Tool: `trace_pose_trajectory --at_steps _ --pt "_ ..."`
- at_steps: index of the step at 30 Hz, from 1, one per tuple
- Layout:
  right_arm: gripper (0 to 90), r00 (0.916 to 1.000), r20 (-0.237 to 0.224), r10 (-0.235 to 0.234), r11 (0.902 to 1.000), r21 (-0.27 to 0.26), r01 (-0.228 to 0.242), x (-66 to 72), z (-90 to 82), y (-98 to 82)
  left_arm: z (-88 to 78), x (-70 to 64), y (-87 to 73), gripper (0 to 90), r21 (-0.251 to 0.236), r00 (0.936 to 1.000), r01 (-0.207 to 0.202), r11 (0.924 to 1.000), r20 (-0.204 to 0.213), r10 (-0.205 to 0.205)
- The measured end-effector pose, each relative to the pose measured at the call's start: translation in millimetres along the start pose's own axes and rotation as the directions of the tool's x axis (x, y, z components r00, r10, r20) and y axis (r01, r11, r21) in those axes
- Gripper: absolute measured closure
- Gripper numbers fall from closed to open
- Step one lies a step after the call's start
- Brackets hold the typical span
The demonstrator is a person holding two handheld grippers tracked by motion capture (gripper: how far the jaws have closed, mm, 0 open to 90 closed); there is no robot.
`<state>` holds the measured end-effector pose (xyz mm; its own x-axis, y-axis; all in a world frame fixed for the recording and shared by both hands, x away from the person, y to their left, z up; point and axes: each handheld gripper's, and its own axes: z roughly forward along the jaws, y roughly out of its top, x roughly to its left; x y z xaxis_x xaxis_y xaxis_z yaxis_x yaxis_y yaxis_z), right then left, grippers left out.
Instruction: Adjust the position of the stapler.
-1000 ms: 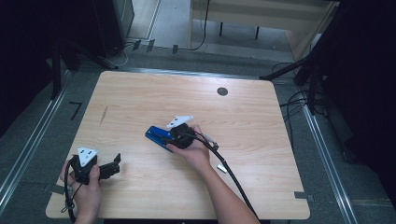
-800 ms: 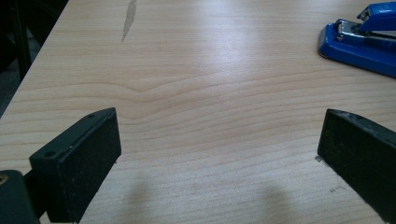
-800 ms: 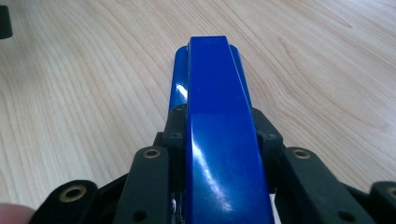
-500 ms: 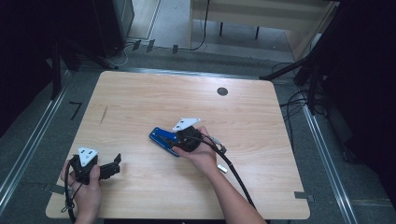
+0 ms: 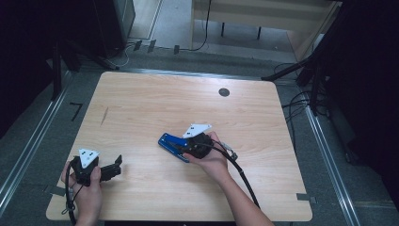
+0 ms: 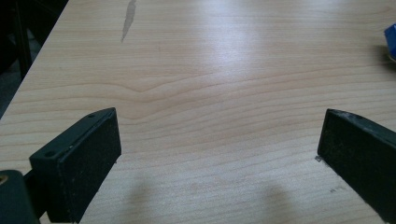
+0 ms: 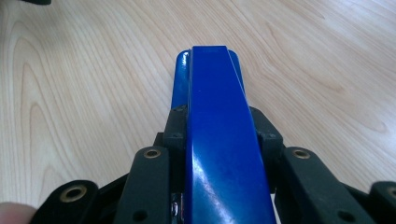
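A blue stapler sits low over the wooden table, a little right of centre. My right gripper is shut on it, one black jaw pressing on each side of its body. In the right gripper view the stapler runs straight out between the jaws of the right gripper, nose away from me. My left gripper rests near the table's front left corner in a hand. The left gripper stands open, with bare wood between its fingers. A blue corner of the stapler shows at the far right of that view.
A round black cable hole lies at the table's back right. A dark streak marks the wood at the left. The right gripper's cable trails off the front edge. Metal rails and floor cables ring the table.
My right gripper has carried the blue stapler to the right and slightly nearer to me. The left gripper has stayed where it was.
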<state>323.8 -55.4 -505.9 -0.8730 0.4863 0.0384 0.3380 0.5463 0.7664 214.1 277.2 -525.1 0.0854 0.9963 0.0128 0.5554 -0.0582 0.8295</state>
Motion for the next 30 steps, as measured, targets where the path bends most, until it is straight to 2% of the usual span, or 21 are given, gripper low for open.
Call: trace_pose_trajectory --at_steps 12,19,30 --pt "67.4 1.0000 -0.001 -0.009 1.0000 0.005 0.009 2.1 -18.1 -19.0 -0.3 -0.5 -0.1 0.0 0.002 1.0000 -0.004 1.0000 -0.004 0.004" --pt "67.3 0.9992 -0.004 -0.040 0.9989 0.025 0.040 10.2 -28.6 -27.2 0.0 -0.4 0.0 0.0 0.004 1.0000 -0.004 1.0000 -0.007 0.004" --pt "67.4 0.9993 -0.013 -0.034 0.9992 0.021 0.034 11.2 -35.8 -38.8 0.1 -0.4 -0.1 0.0 0.001 1.0000 -0.002 1.0000 -0.004 0.002"
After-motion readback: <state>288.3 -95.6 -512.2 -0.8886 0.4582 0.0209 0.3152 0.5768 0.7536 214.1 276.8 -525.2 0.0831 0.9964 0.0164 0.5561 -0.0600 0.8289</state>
